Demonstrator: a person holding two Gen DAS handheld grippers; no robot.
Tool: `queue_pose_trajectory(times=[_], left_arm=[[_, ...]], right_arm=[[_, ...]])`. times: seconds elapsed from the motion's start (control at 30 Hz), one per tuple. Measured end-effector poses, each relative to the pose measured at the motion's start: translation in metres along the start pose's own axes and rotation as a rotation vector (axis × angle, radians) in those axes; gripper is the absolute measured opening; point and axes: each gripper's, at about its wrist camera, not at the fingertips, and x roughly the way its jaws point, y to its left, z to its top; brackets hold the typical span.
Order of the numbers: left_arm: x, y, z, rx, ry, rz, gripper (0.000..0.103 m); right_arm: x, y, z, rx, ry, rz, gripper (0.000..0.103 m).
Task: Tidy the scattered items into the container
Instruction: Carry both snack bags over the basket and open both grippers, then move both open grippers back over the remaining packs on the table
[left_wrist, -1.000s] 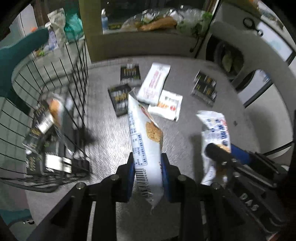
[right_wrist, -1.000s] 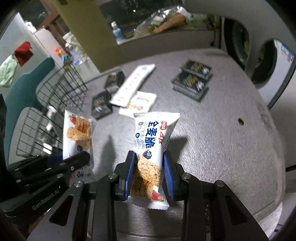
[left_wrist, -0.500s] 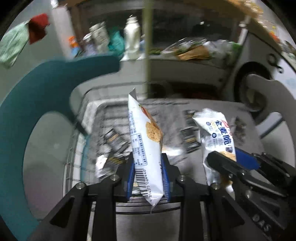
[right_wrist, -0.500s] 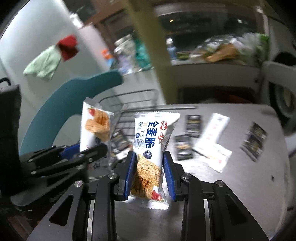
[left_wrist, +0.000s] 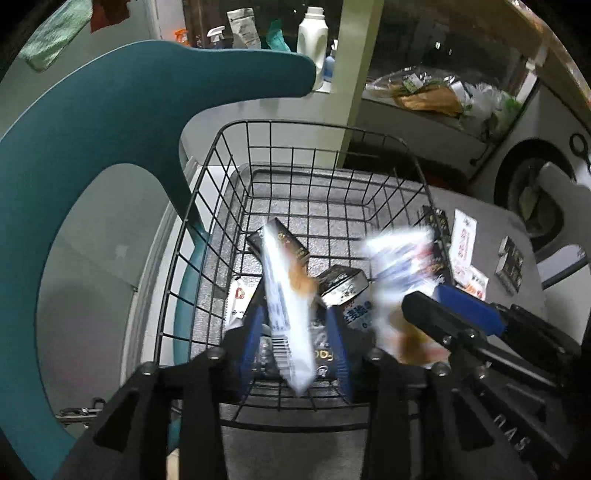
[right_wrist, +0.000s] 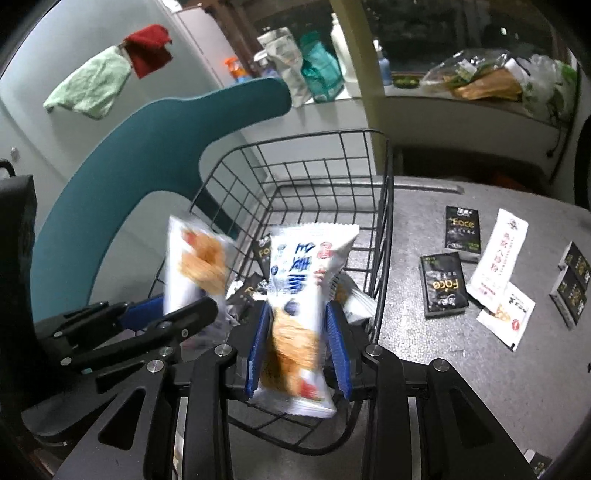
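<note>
Swung off the table and over the basket (left_wrist: 280, 123). Left tongs (left_wrist: 297, 332) opening, pads clear of left packet (left_wrist: 284, 288), blurred, dropping into basket's near end. Right tongs (right_wrist: 297, 321) starting to open; right packet (right_wrist: 306, 258) between pads, unclear whether pinched. Right of basket, sachets (right_wrist: 443, 284) left to gather.

We see a dim room under cool indoor light, the window dark. Both fisheye views bend straight lines at the edges and fade to black corners. The snack packets (left_wrist: 286, 306) (right_wrist: 299, 295) are smeared by motion blur, while the wire basket (left_wrist: 295, 162) and grey tabletop (right_wrist: 480, 369) stay sharp.
</note>
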Motion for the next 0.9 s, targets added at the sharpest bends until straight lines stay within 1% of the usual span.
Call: queue_pose_trajectory(times=[0.03,0.07,0.1,0.17,0.23,0.3,0.37,0.43,0.5,0.6,0.73,0.8,0.9], left_arm=[[0.0,0.0,0.001,-0.001,-0.004,0.001,0.051],[-0.001,0.0,0.001,-0.002,-0.006,0.0,0.056],[-0.002,-0.001,0.002,-0.004,-0.009,-0.006,0.06],[-0.006,-0.004,0.002,-0.006,-0.02,-0.028,0.06],[-0.013,-0.014,0.0,0.008,-0.029,-0.047,0.06],[-0.021,-0.031,-0.001,0.035,-0.039,-0.065,0.06],[-0.028,-0.053,-0.001,0.073,-0.05,-0.08,0.06],[-0.032,-0.077,-0.001,0.109,-0.056,-0.094,0.06],[-0.03,-0.105,-0.003,0.143,-0.051,-0.121,0.061],[-0.013,-0.146,-0.006,0.182,-0.022,-0.168,0.061],[0.02,-0.188,-0.015,0.191,0.043,-0.216,0.061],[0.034,-0.204,-0.02,0.196,0.063,-0.214,0.061],[0.052,-0.217,-0.025,0.192,0.094,-0.202,0.06]], right_arm=[[-0.002,-0.003,0.0,0.012,-0.009,0.001,0.038],[-0.004,-0.005,0.001,0.016,-0.014,0.002,0.042],[-0.007,-0.007,0.001,0.016,-0.017,0.008,0.043],[-0.015,-0.01,0.001,0.017,-0.026,0.014,0.043],[-0.029,-0.018,-0.004,0.019,-0.045,-0.021,0.043],[-0.04,-0.028,-0.009,0.018,-0.055,-0.066,0.043],[-0.052,-0.046,-0.016,0.024,-0.066,-0.109,0.043],[-0.067,-0.072,-0.023,0.057,-0.09,-0.161,0.043],[-0.079,-0.102,-0.033,0.119,-0.102,-0.175,0.043],[-0.087,-0.144,-0.053,0.201,-0.103,-0.192,0.043],[-0.081,-0.178,-0.078,0.228,-0.057,-0.243,0.043],[-0.078,-0.187,-0.088,0.246,-0.045,-0.246,0.043],[-0.081,-0.192,-0.1,0.256,-0.043,-0.265,0.043]])
